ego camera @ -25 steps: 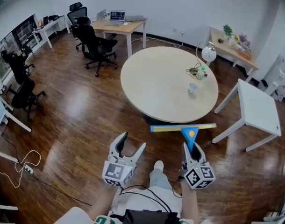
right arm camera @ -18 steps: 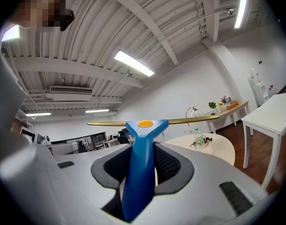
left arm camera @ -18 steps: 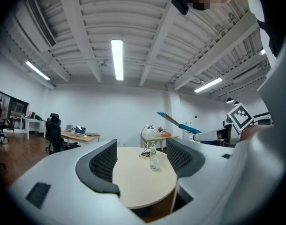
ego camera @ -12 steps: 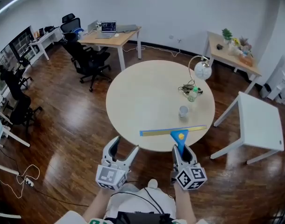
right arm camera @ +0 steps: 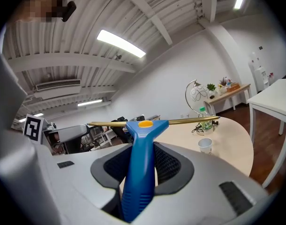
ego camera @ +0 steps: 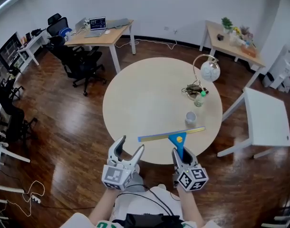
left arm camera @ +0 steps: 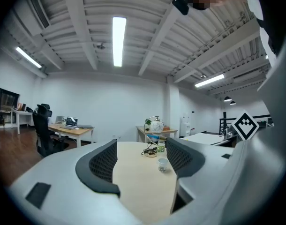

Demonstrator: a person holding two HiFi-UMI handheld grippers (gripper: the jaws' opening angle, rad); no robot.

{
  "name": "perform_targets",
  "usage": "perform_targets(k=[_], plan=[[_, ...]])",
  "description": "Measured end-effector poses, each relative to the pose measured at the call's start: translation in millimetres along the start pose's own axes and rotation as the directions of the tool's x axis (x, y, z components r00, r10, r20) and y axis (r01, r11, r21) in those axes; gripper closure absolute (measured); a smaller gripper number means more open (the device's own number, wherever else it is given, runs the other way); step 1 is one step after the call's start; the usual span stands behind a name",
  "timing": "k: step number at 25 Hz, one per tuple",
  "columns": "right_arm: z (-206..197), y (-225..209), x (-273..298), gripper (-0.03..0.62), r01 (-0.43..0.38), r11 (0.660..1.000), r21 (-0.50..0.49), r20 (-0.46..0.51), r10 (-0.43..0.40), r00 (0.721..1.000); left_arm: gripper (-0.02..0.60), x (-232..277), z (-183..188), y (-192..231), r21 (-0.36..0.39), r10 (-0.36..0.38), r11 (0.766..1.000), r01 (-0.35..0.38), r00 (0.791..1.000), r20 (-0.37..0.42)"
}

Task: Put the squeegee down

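R: right gripper (ego camera: 180,152) jaws clamped on blue squeegee (ego camera: 177,140) handle | blade crosswise over round table (ego camera: 145,89) near edge | cup (ego camera: 190,118) just beyond blade | L: left gripper (ego camera: 130,146) jaws apart, empty, at table's near edge

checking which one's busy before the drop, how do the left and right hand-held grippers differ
The left hand-held gripper has its jaws apart; the right hand-held gripper has them closed. The left hand-held gripper is empty; the right hand-held gripper clamps the squeegee by its blue handle, blade crosswise over the round table. Both point toward that table.
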State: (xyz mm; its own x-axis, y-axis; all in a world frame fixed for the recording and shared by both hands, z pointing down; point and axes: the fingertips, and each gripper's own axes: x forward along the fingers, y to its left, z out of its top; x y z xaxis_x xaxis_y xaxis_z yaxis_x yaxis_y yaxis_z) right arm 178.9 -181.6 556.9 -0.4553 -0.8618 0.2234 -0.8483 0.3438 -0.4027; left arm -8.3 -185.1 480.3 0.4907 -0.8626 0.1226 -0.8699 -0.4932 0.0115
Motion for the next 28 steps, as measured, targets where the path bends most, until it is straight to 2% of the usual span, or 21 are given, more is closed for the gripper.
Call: perform_targets(k=[3,6,8,15,18,21,28], plan=[[1,5,31,0.442,0.039,0.999,-0.018,-0.032,-0.039,0.999,0.25,27,5,29,0.002,-0.054,0.999,0.054,0.998,0.011],[-5,13,67,0.442,0.073,0.997,-0.024,-0.056,-0.075,0.996,0.25,47,16,62,-0.065,-0.073,0.995,0.074,0.997,0.021],[-14,15,91,0.442,0.105,0.994,-0.012,-0.07,-0.106,0.992,0.25,58,14,86,-0.085,-0.097,0.991,0.099,0.995,0.02],[-58,3,168,0.442,0.177,0.982,0.072,-0.143,-0.166,0.976,0.261,101,-10,150,-0.053,-0.199,0.979,0.198,0.98,-0.005],[-74,-24,190,0.442,0.216,0.973,0.084,-0.204,-0.196,0.959,0.261,112,-9,159,-0.087,-0.187,0.979,0.187,0.982,0.002],[-84,-62,228,0.442,0.25,0.966,0.062,-0.249,-0.227,0.942,0.261,122,-18,168,-0.058,-0.177,0.983,0.177,0.984,-0.001],[-103,-136,311,0.442,0.257,0.966,-0.025,-0.352,-0.249,0.902,0.259,131,-27,154,-0.132,-0.086,0.988,0.077,0.994,-0.064]])
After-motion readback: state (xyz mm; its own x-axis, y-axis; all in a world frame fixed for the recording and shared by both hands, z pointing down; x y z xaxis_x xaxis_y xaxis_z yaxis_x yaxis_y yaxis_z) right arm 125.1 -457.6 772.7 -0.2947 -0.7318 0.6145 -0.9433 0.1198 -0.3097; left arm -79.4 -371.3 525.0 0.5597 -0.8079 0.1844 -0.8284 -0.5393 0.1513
